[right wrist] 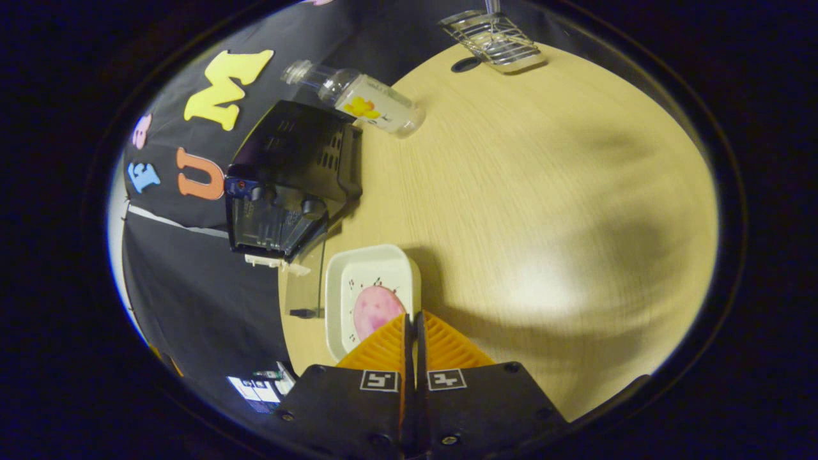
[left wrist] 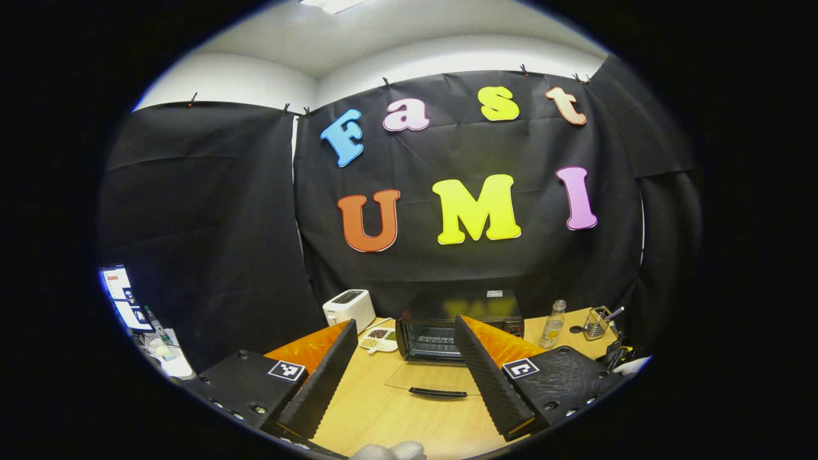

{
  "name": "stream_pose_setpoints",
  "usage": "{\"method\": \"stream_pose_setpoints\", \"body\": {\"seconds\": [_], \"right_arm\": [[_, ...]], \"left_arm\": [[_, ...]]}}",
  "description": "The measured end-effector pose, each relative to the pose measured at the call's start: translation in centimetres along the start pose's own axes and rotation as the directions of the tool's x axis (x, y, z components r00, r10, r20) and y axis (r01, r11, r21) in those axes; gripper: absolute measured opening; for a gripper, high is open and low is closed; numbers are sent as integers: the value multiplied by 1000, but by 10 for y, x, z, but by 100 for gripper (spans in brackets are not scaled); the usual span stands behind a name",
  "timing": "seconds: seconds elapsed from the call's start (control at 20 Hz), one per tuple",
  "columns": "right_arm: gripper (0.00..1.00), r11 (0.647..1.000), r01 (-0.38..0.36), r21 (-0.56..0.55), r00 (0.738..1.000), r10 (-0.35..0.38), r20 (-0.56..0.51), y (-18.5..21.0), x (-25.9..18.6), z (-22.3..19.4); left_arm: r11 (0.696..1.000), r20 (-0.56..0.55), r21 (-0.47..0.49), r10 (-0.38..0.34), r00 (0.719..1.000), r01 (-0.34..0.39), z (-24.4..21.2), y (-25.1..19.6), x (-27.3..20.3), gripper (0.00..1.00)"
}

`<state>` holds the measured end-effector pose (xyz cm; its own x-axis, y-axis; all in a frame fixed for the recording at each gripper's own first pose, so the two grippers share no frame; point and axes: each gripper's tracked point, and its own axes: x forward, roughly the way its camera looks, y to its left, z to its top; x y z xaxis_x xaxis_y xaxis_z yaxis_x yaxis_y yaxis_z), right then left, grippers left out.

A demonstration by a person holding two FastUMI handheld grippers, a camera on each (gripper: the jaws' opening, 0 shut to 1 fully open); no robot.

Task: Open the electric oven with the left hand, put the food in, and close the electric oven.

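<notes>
The black electric oven (left wrist: 457, 322) stands at the back of the wooden table. Its glass door (left wrist: 434, 377) lies open and flat, handle (left wrist: 438, 392) toward me. My left gripper (left wrist: 406, 326) is open, short of the door, with nothing between its fingers. In the right gripper view the oven (right wrist: 287, 185) is at the upper left, its open door (right wrist: 303, 281) hanging out. My right gripper (right wrist: 412, 317) is shut on the rim of a white plate (right wrist: 358, 275) carrying a round pink piece of food (right wrist: 376, 310), close to the door's edge.
A white toaster (left wrist: 348, 308) and a small dish of food (left wrist: 378, 338) sit left of the oven. A clear bottle (left wrist: 553, 323) and a wire rack (left wrist: 597, 322) stand to its right. A lit screen (left wrist: 121, 297) is at the far left. Bare tabletop (right wrist: 543, 223) spreads right of the plate.
</notes>
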<state>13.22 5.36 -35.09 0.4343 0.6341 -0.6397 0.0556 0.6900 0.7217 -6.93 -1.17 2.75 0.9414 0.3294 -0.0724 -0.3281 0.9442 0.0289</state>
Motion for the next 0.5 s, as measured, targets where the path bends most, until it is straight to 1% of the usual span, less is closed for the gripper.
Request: {"method": "stream_pose_setpoints", "body": {"seconds": [0.05,0.1,0.15,0.2,0.25,0.35,0.4,0.45,0.5], "right_arm": [[0,1000,-4,0,1000,4,19,6,-5,0],[4,1000,-8,3,999,8,39,13,-10,1],[4,1000,-9,9,998,8,61,20,-15,3],[0,1000,-7,17,996,6,85,29,-18,3],[4,1000,-6,24,994,3,112,39,-21,2],[4,999,-22,34,987,16,159,65,-23,-2],[0,998,-31,53,984,21,178,77,-23,-5],[4,997,-39,72,981,25,192,90,-21,-10],[4,995,-53,82,978,35,204,103,-16,-14]], "left_arm": [[1000,5,2,-16,1000,16,0,2,3,96],[999,11,4,-35,999,35,0,3,7,96],[998,13,7,-55,998,55,-2,5,11,96],[997,13,13,-79,997,78,-3,7,15,96],[995,15,20,-100,995,100,-4,11,21,96],[989,18,21,-147,989,147,-6,18,29,96],[986,18,20,-166,986,165,-6,23,33,96],[982,19,19,-187,982,186,-7,29,37,96],[980,16,19,-198,980,198,-8,34,41,96]]}}
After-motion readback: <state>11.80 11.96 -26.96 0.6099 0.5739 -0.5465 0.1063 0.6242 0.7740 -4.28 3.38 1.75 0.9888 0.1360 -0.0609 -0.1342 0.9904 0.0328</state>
